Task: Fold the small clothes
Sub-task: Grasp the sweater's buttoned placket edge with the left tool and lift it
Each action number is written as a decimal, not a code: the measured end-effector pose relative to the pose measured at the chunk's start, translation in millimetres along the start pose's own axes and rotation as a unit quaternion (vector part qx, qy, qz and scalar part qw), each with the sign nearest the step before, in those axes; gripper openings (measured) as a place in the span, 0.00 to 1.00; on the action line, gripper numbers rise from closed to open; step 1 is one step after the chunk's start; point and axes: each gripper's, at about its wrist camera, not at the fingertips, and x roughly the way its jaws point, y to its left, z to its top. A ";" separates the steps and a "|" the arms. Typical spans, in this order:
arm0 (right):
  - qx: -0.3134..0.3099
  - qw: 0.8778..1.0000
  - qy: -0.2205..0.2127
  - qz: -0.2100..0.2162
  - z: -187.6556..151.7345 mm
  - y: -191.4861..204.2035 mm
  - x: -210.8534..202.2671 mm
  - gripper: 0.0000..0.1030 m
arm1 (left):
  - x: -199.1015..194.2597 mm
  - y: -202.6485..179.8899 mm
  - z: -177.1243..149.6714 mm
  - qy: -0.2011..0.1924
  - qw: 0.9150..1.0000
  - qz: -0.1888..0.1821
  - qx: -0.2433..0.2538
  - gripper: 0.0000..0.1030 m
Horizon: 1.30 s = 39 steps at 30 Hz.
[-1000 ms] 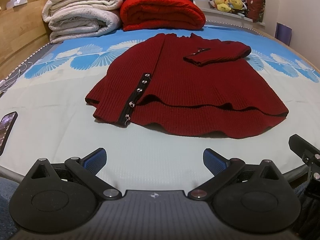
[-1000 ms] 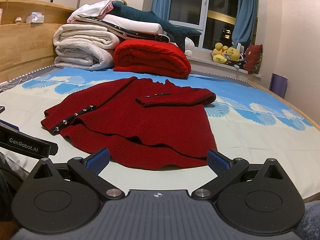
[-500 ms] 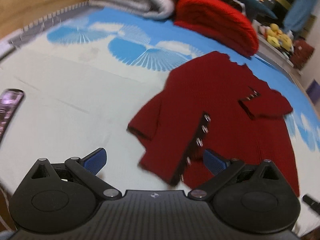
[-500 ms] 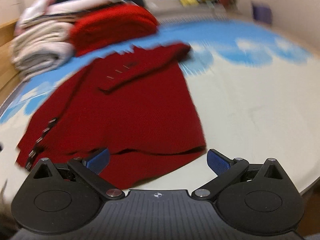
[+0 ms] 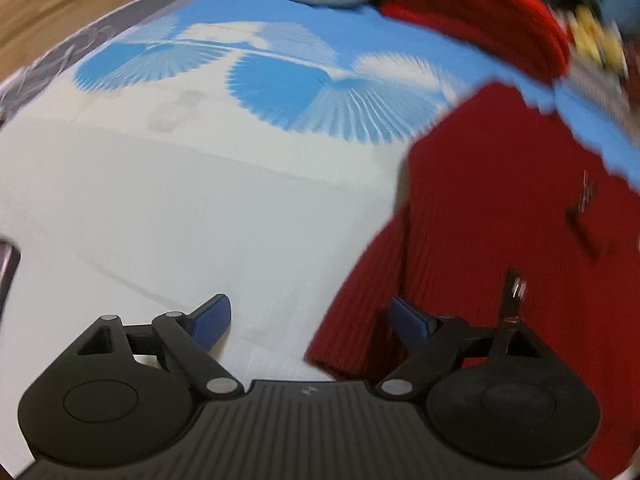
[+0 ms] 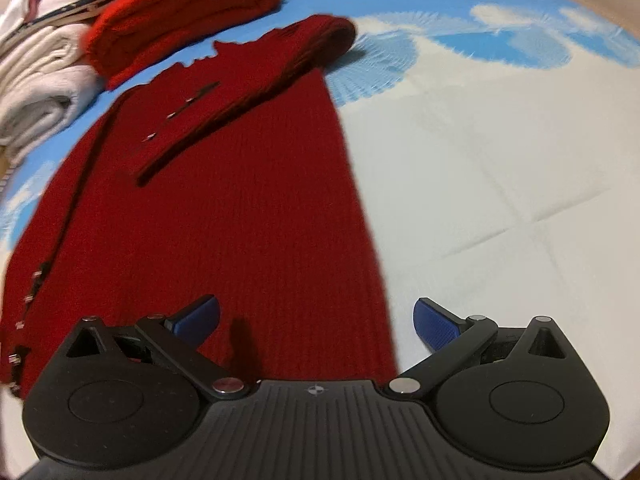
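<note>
My bed [image 6: 500, 168] has a pale sheet with blue fans. A dark red sweater [image 6: 224, 216] lies flat on it. Folded blankets [image 6: 188, 12] sit at its far edge.

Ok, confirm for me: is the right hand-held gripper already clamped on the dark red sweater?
No: the right hand-held gripper has its blue pads wide apart over the sweater's lower right corner, pinching nothing.

Both wrist views look steeply down, close over the bed [image 5: 160, 200]; both share the red sweater [image 6: 240, 200].
</note>
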 end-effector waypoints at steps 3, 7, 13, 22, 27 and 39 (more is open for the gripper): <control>-0.021 1.000 -0.012 0.000 -6.0 4.7 2.4 0.88 | 8.4 -19.2 -9.4 0.009 0.999 -0.015 0.047 0.56; -0.081 0.996 -0.021 0.009 -9.6 18.7 -0.9 0.19 | -6.7 -47.8 -23.6 -0.044 0.993 -0.012 0.111 0.07; -0.031 0.998 -0.042 0.019 -1.4 -6.2 -28.2 0.17 | -48.6 -49.5 -51.7 -0.060 0.995 -0.024 0.078 0.06; -0.015 0.999 -0.038 -0.012 -28.7 -63.0 -84.4 0.16 | -98.6 -49.4 -140.2 -0.034 0.993 -0.063 0.098 0.06; -0.041 0.997 -0.020 -0.061 -42.1 -70.0 -87.8 0.27 | -122.8 -45.0 -162.9 -0.057 0.993 -0.059 0.090 0.17; 0.002 0.996 -0.067 -0.062 -17.0 -66.1 -96.8 0.70 | -156.8 -148.6 -172.4 -0.083 0.945 -0.160 0.273 0.89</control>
